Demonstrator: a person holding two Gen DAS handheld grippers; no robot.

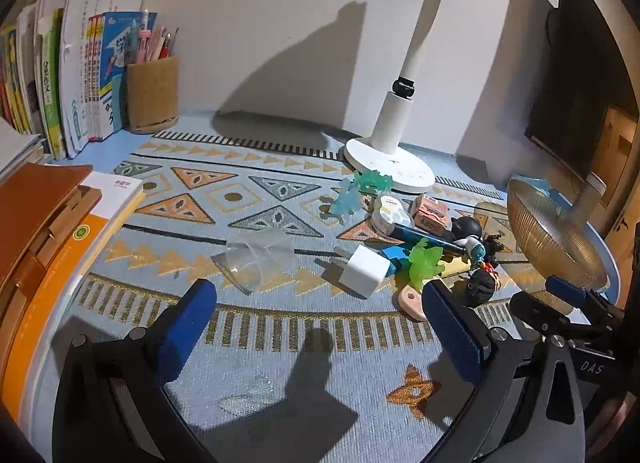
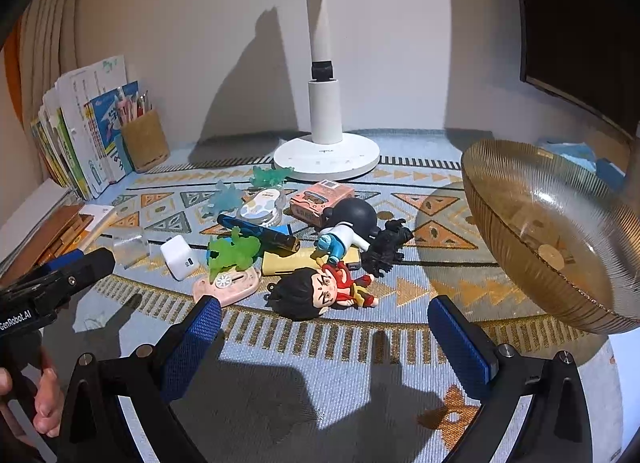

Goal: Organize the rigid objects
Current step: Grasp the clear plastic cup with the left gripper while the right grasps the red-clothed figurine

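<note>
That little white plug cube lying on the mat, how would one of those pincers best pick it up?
Probably across the white charger's two flat side faces, coming down from above. The body is boxy with parallel faces, its near side is clear, and the right gripper hovers open nearby.

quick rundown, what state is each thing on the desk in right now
left gripper: open, empty, above the mat
right gripper: open, empty
bowl: empty, tilted, off the mat
charger: lying loose, prongs out
doll: lying on its back
pen: capped, lying in the pile
lamp: upright
pen cup: upright, full of pens
books: standing at the wall
</note>
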